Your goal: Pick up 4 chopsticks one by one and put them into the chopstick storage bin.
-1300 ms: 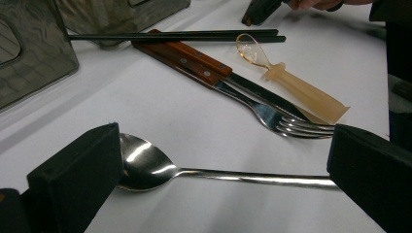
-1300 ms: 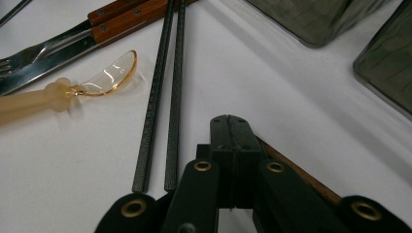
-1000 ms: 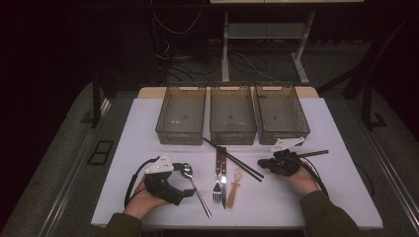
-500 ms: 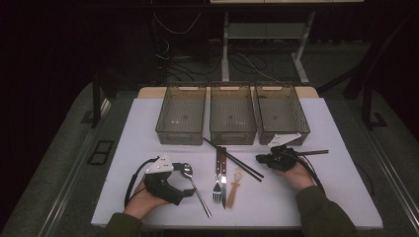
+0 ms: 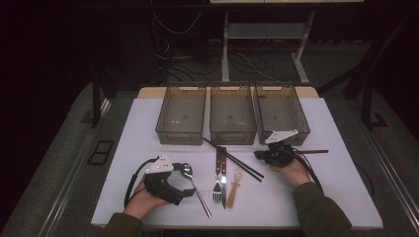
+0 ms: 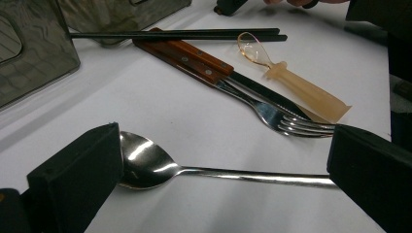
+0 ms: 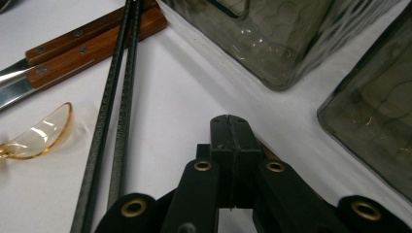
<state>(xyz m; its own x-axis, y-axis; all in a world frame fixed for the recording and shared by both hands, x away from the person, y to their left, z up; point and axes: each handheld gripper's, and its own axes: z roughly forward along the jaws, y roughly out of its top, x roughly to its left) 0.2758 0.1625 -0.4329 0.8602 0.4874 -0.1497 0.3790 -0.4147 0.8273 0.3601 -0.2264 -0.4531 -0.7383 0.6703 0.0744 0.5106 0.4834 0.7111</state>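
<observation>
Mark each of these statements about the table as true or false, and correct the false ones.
1. Three bins stand in a row at the far side of the table. True.
2. The left gripper has its jaws shut. False: they stand open, one on either side of the metal spoon.
3. The right gripper has its jaws shut. True.
4. The black chopsticks lie inside a bin. False: they lie on the table.
5. The fork has a wooden handle. True.
</observation>
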